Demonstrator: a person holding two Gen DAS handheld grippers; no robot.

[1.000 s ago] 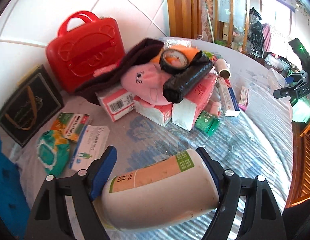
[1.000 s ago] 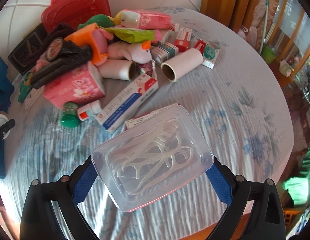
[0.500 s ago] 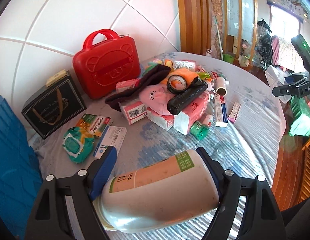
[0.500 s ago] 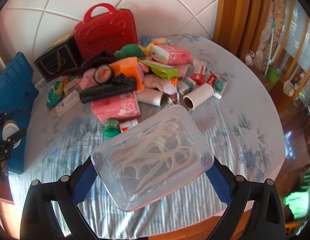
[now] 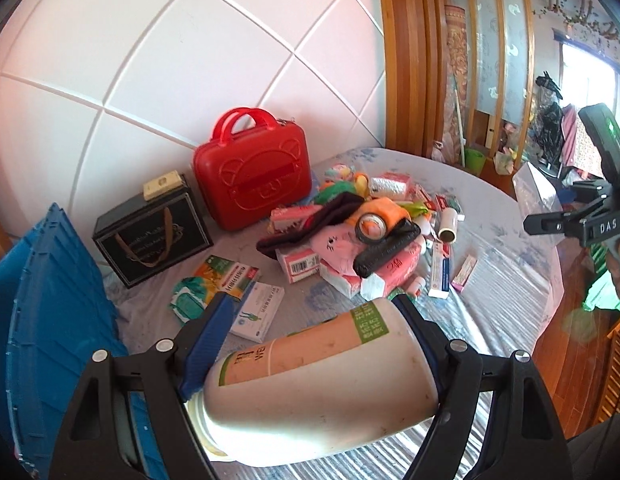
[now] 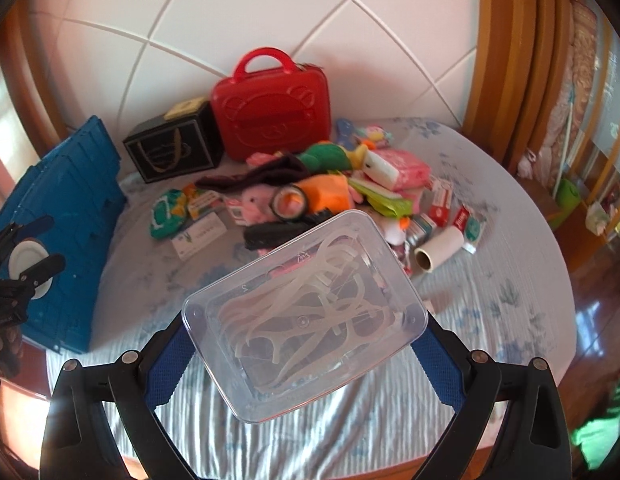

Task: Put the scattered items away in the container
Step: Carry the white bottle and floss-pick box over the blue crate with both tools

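Observation:
My left gripper (image 5: 314, 344) is shut on a big white bottle (image 5: 322, 388) with an orange and green label, held sideways above the table. My right gripper (image 6: 306, 336) is shut on a clear plastic box (image 6: 306, 312) holding several white floss picks, also lifted off the table. A blue crate (image 5: 50, 320) (image 6: 58, 220) stands at the table's left edge. The pile of scattered items (image 5: 362, 236) (image 6: 310, 192) lies on the cloth beyond both grippers. The other gripper shows at the right edge of the left wrist view and at the left edge of the right wrist view.
A red case (image 5: 252, 184) (image 6: 272, 108) and a black gift bag (image 5: 152, 232) (image 6: 174, 146) stand against the tiled wall. Medicine boxes and a green wipes pack (image 5: 186, 304) lie near the crate. A cardboard roll (image 6: 438, 248) lies right of the pile. The round table's edge drops to a wooden floor.
Both grippers have risen and pulled back from the pile with their loads. The pile looks smaller and the blue crate has come into view on the left.

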